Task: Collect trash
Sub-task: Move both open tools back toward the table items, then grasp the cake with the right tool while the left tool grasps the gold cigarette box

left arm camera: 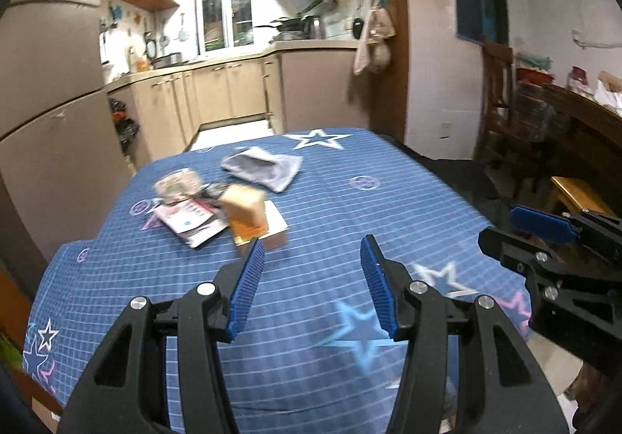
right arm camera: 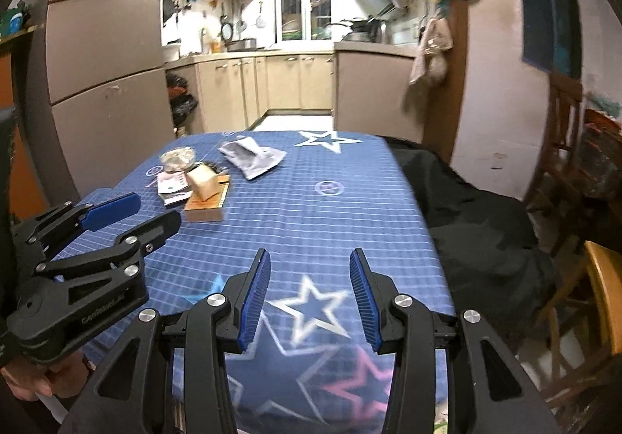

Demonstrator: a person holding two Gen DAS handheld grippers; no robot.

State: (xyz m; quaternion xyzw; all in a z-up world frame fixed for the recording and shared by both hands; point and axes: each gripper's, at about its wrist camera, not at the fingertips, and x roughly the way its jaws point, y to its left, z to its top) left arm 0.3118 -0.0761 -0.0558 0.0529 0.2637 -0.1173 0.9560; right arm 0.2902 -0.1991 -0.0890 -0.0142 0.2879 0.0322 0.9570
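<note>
A heap of trash lies on the far left of the blue star-patterned tablecloth (left arm camera: 350, 201): a tan carton (left arm camera: 245, 206) on a flat orange box (right arm camera: 206, 206), a pink and white packet (left arm camera: 190, 218), and a crumpled wrapper (left arm camera: 177, 187). A grey pouch (left arm camera: 264, 168) lies just behind them. My left gripper (left arm camera: 311, 239) is open and empty, hovering short of the carton. My right gripper (right arm camera: 310, 253) is open with nothing between its fingers, over the near middle of the cloth (right arm camera: 330, 201). Each gripper shows at the side of the other's view: the left gripper (right arm camera: 155, 208) and the right gripper (left arm camera: 499, 226).
A black garment (right arm camera: 466, 224) hangs off the table's right side, next to a wooden chair (right arm camera: 598, 298). A tall fridge (right arm camera: 105, 84) stands to the left. Kitchen cabinets (right arm camera: 272, 84) and a window lie beyond the table. A hand (right arm camera: 42, 379) holds the left gripper.
</note>
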